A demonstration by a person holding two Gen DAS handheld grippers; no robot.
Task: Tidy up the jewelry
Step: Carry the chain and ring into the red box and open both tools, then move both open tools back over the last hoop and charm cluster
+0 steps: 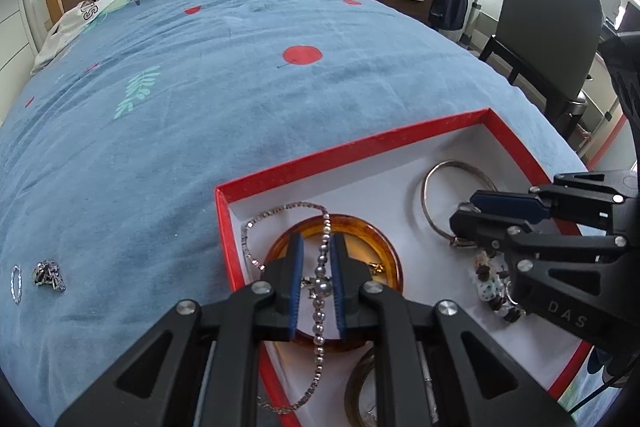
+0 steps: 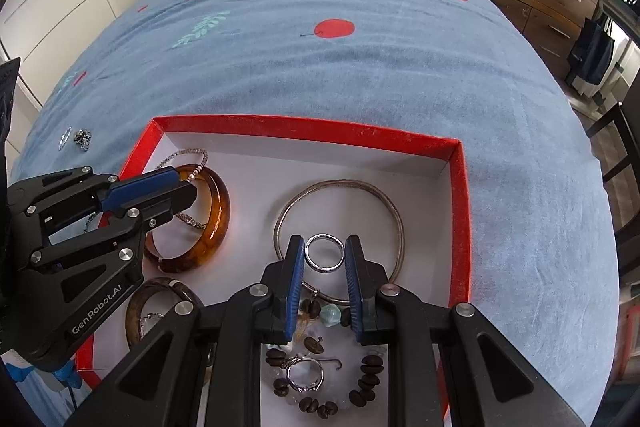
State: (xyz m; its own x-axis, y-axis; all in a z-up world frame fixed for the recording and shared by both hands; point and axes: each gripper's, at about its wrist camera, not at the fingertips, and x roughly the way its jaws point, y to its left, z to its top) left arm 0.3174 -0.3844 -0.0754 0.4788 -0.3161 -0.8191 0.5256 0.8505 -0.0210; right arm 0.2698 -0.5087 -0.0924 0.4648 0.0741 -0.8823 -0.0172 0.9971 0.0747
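Left wrist view showed two small shiny bits [image 1: 48,277] lying on the blue bedcover [image 1: 200,107], far off to the left of my jaws. My left gripper [image 1: 316,259] was pinched tight on a silver bead chain [image 1: 320,299], right above the amber bangle [image 1: 380,247] in the red box [image 1: 360,143]. The chain looped over the bangle, so I guessed a pull could drag the bangle along or snag it. To the right, my right gripper [image 2: 324,259] was squeezed on a small silver ring [image 2: 325,253]. The big silver bangle [image 2: 360,187] lay just past those jaws. The ring was thin and could slip out.
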